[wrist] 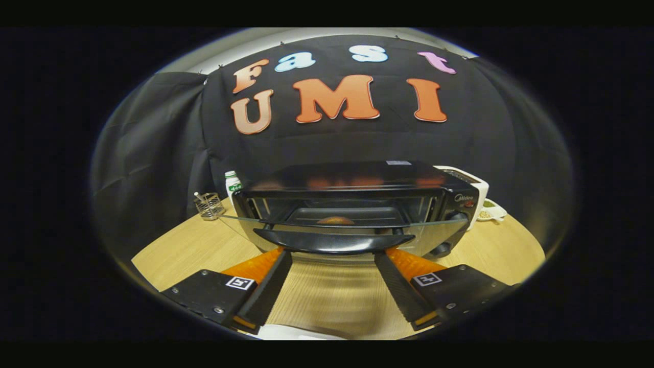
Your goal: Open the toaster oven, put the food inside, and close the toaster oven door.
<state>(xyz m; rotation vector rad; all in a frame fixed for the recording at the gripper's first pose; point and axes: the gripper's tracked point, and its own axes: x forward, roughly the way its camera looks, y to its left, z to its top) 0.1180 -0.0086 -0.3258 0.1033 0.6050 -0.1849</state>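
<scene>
Toaster oven [357,204] stands on desk [194,245], glass door [337,225] dropped open, food [335,221] on inner rack. Claw [333,254] spread wide, empty, under door handle [333,241]. Door likely rigid, hinged, fragile; lift by handle.

The door handle [333,241] is hiding the claw's [333,251] fingertips [284,252]; food [335,221] inside the toaster oven [357,204] is showing only partly.

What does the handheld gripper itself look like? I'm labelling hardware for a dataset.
The gripper has two long flat fingers with ribbed inner faces, splayed apart. Each is mounted on a dark block with screws and a square black-and-white marker tag.
</scene>
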